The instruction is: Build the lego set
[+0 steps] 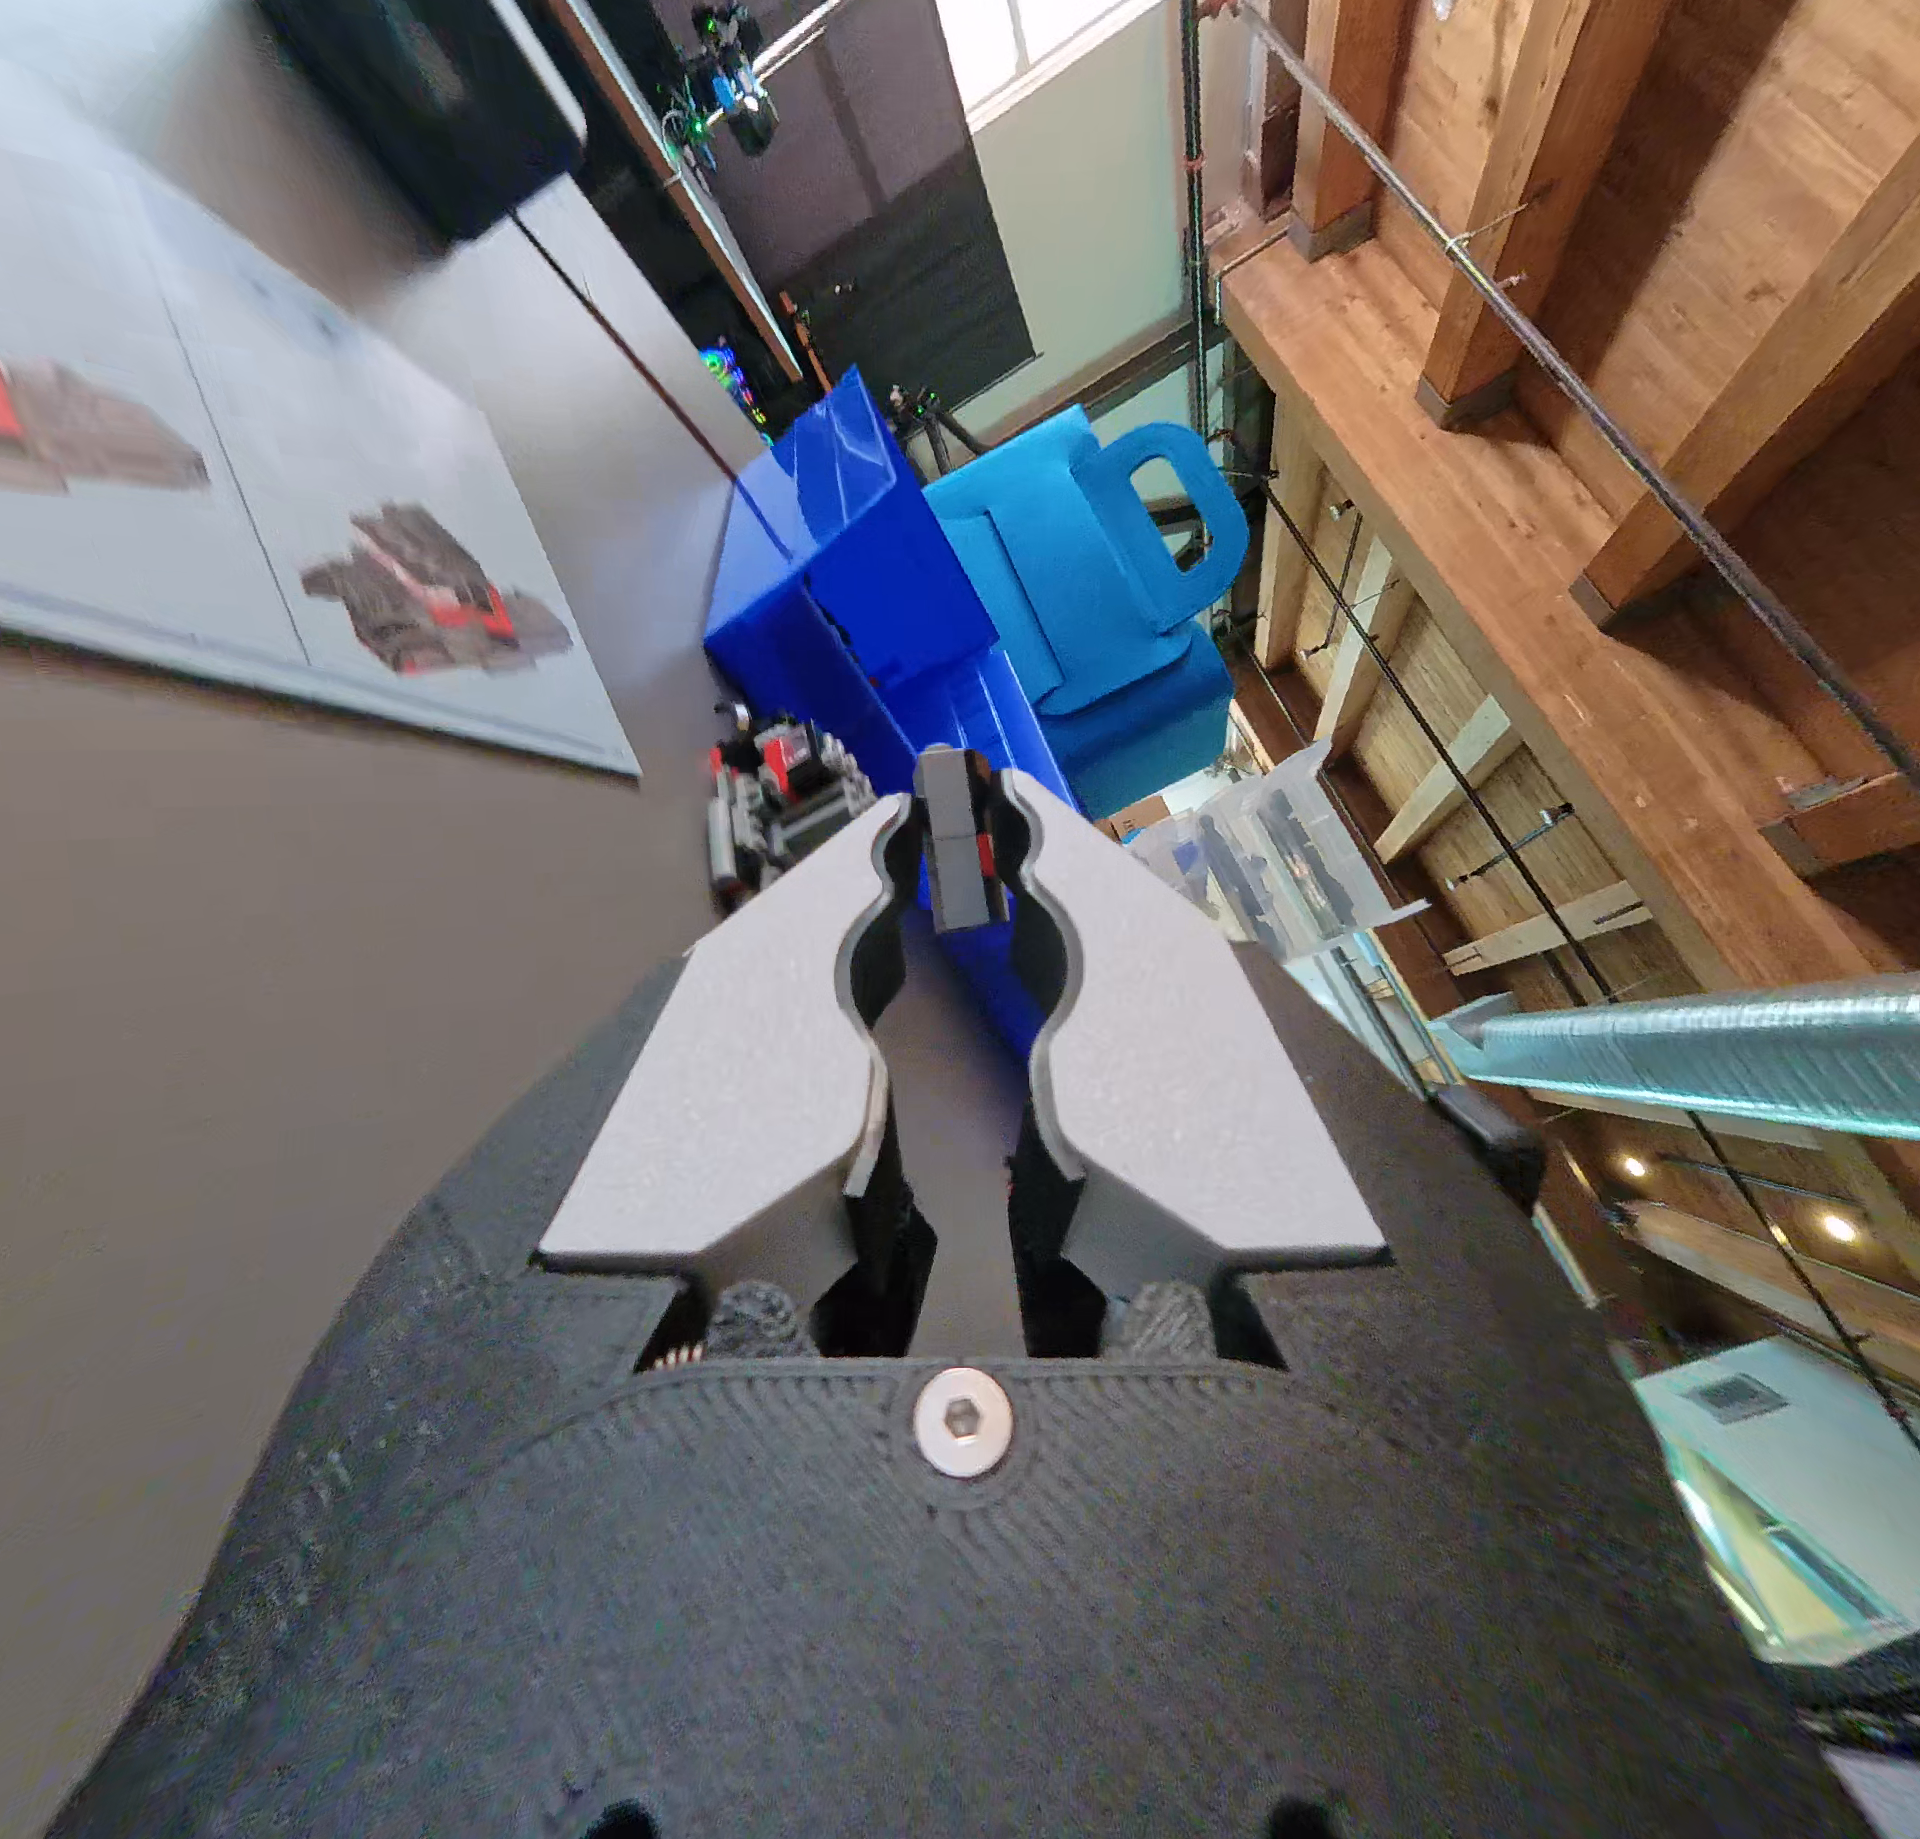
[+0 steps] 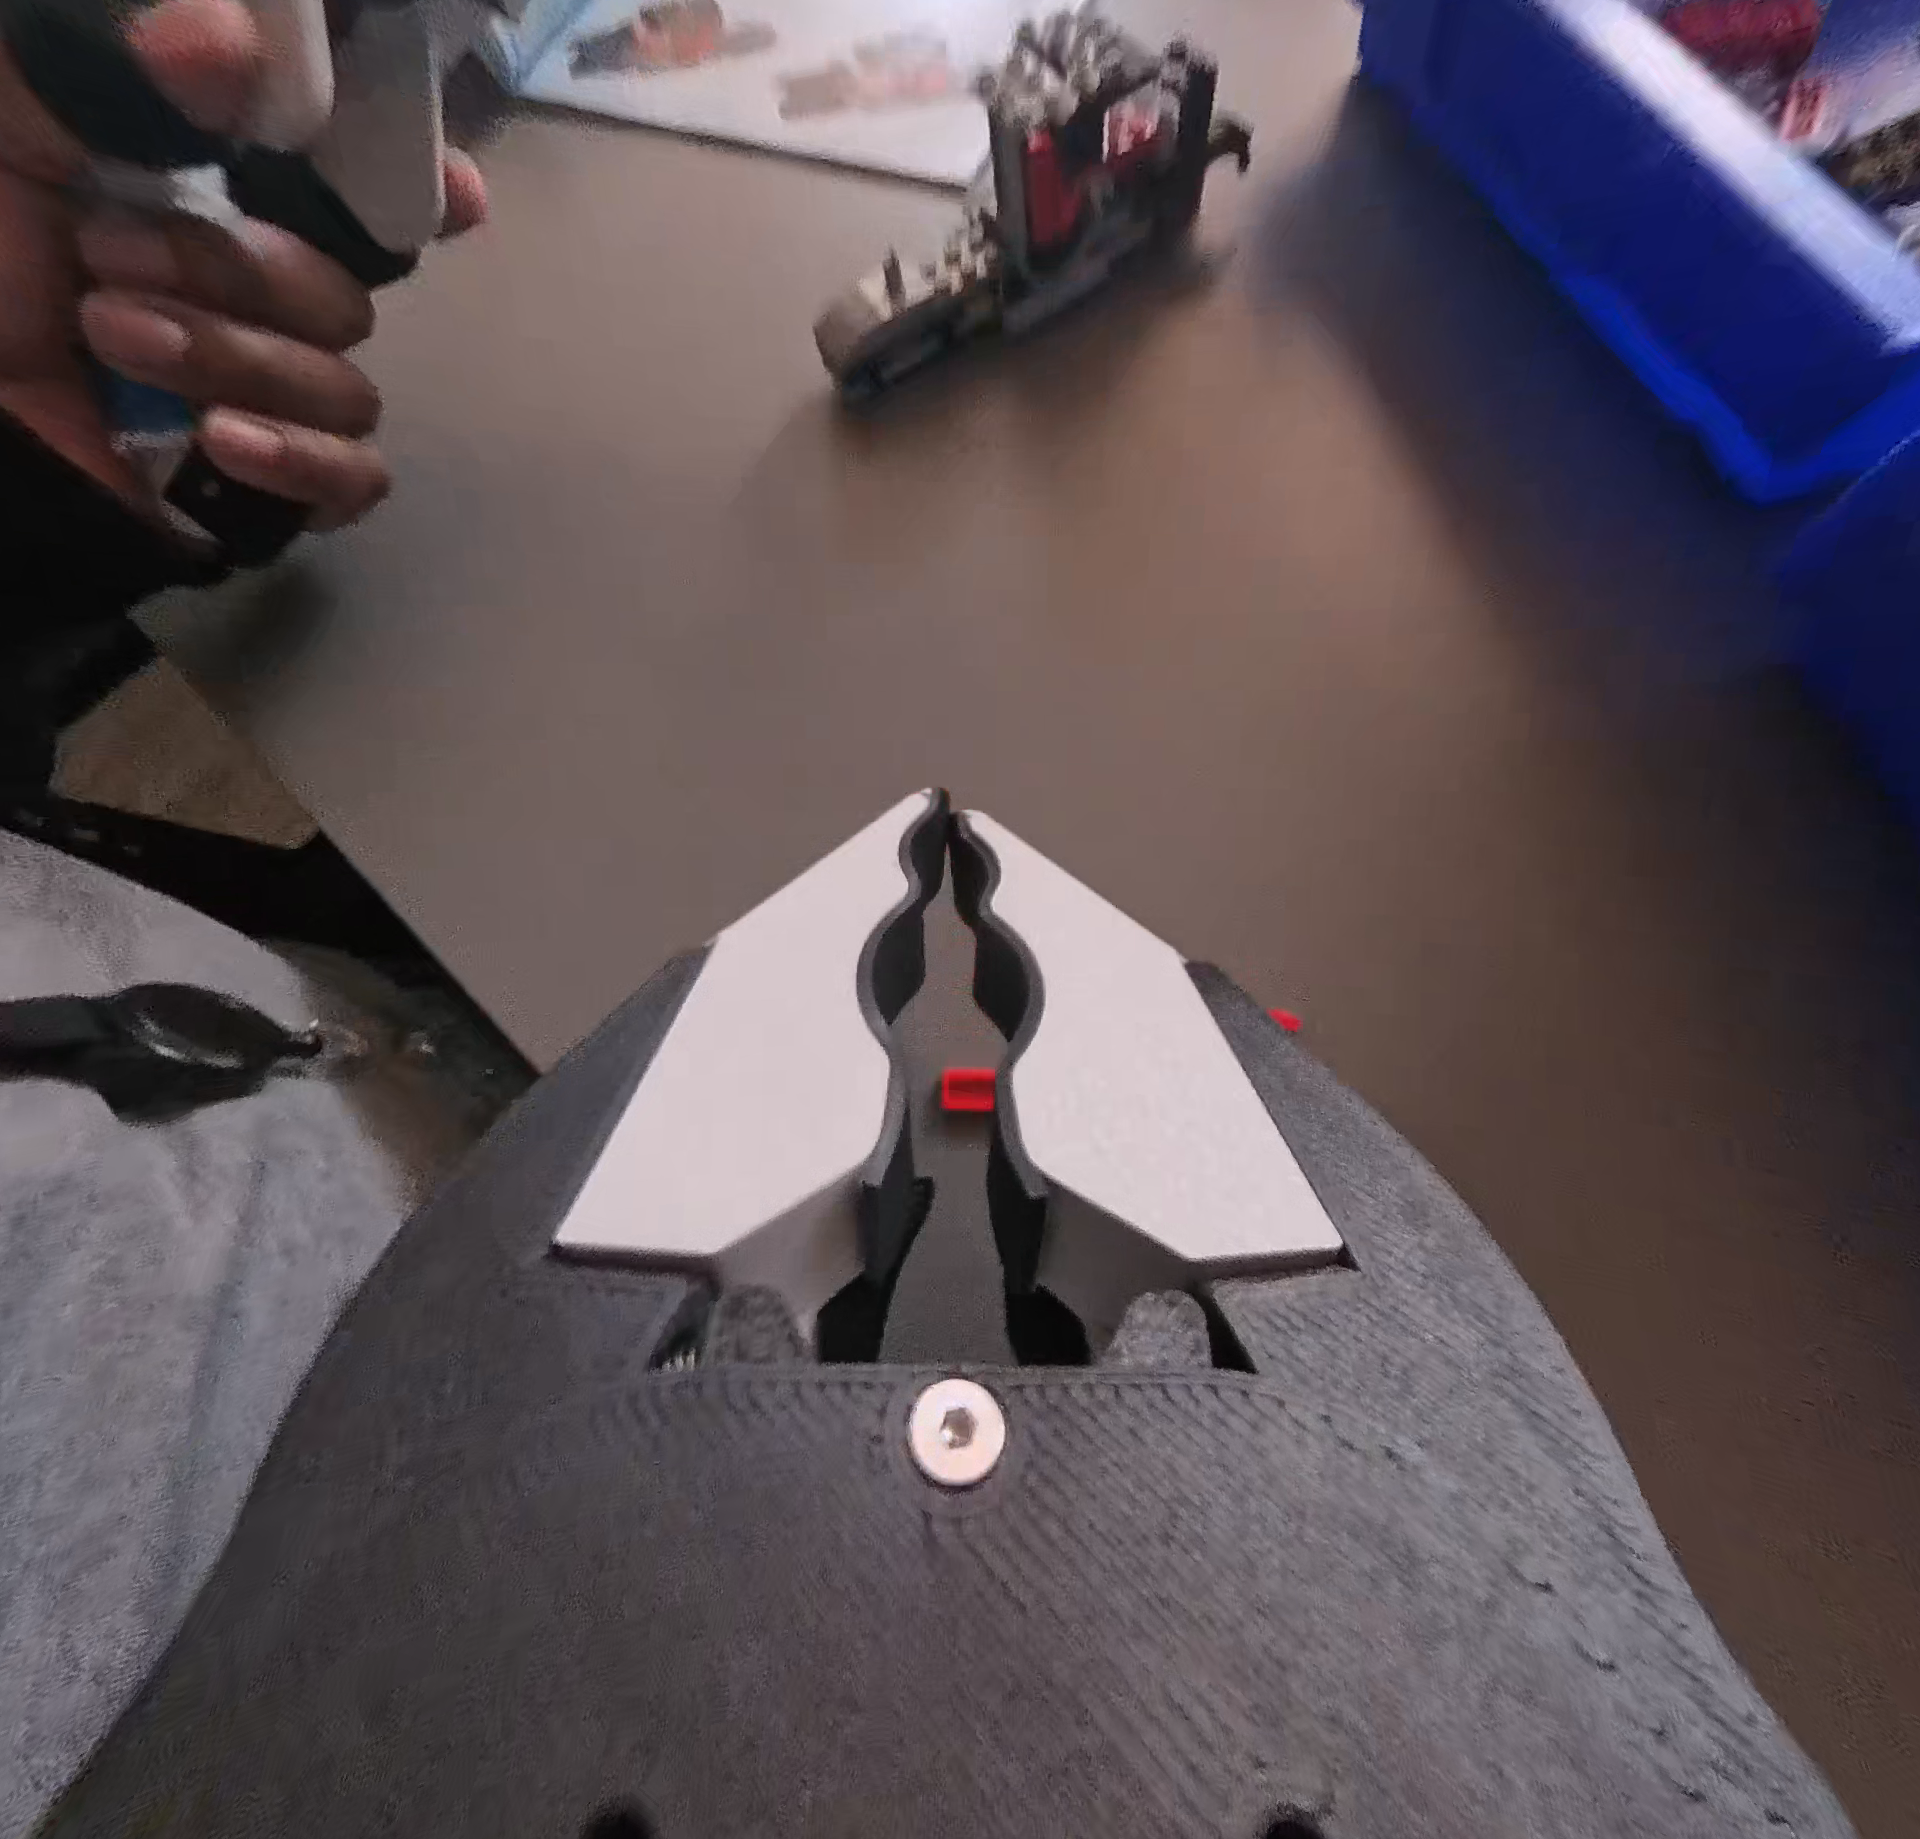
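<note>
The left hand-held gripper (image 1: 961, 833) clamps a small grey brick piece (image 1: 954, 854) at its tips, long axis along the fingers. The right hand-held gripper (image 2: 948, 823) is clenched on nothing. Ahead of both, on the worktop (image 2: 1039, 594), stands the part-built model (image 2: 1049, 200), the instruction booklet (image 2: 831, 23) beyond. No writing is legible.

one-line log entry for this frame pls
left gripper: shut on grey lego piece, raised | right gripper: shut, empty, above table | partial lego model: on table, untouched | blue bin: right of model

Bare table (image 2: 1039, 594) lies between model (image 2: 1039, 189) and blue bin (image 2: 1621, 179).
</note>
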Action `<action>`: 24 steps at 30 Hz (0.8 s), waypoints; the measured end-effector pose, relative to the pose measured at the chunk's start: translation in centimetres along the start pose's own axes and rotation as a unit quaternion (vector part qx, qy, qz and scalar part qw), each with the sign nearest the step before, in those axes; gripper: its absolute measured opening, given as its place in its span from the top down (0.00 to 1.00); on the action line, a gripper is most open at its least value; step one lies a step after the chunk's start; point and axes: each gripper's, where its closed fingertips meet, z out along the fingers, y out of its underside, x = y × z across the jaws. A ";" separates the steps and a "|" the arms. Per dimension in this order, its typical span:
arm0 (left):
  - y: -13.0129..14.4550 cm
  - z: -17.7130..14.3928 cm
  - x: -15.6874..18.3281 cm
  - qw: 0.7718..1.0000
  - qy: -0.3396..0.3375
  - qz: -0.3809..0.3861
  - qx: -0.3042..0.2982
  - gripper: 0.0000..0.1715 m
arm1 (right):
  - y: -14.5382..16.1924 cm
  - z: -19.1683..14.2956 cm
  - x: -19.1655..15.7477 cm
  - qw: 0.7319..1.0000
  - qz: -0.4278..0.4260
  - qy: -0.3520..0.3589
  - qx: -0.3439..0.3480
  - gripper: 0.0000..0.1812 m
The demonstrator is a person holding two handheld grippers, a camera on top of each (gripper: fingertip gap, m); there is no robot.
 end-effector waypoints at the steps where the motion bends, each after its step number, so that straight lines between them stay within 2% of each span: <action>1: -0.4 0.0 -0.1 1.000 0.002 0.008 -0.004 0.92 | -0.5 -0.1 0.2 1.000 -0.003 0.004 0.006 0.99; 3: -0.8 -0.2 -0.4 1.000 0.006 0.009 -0.007 0.92 | -0.5 -1.2 0.5 1.000 -0.016 0.008 0.007 0.94; 5: -1.0 -0.8 -0.8 1.000 0.008 0.004 -0.004 0.92 | 1.2 -2.4 0.5 1.000 -0.011 -0.008 -0.018 0.86; 7: -1.2 -1.3 -0.6 1.000 0.025 -0.009 0.005 0.92 | 2.9 -3.2 0.7 0.999 -0.001 -0.008 -0.039 0.82; 12: -1.1 -1.4 -0.2 0.999 0.036 -0.007 0.004 0.92 | 5.1 -2.1 0.2 0.997 -0.029 0.023 -0.073 0.83; 13: -1.1 -1.5 -0.2 0.999 0.038 -0.010 0.002 0.92 | 5.5 -1.8 0.4 0.995 -0.040 0.037 -0.084 0.85; 16: -1.0 -1.8 -0.2 0.999 0.039 -0.019 0.000 0.92 | 5.1 -1.3 0.7 0.994 -0.050 0.060 -0.070 1.00; 21: -1.3 -1.9 -0.5 0.999 0.037 -0.025 -0.007 0.92 | 3.3 -0.3 0.4 0.996 -0.060 0.056 -0.041 1.00; 24: -1.5 -2.0 -0.4 0.999 0.044 -0.014 -0.015 0.92 | 2.3 -1.6 0.1 0.997 -0.064 0.041 -0.014 0.92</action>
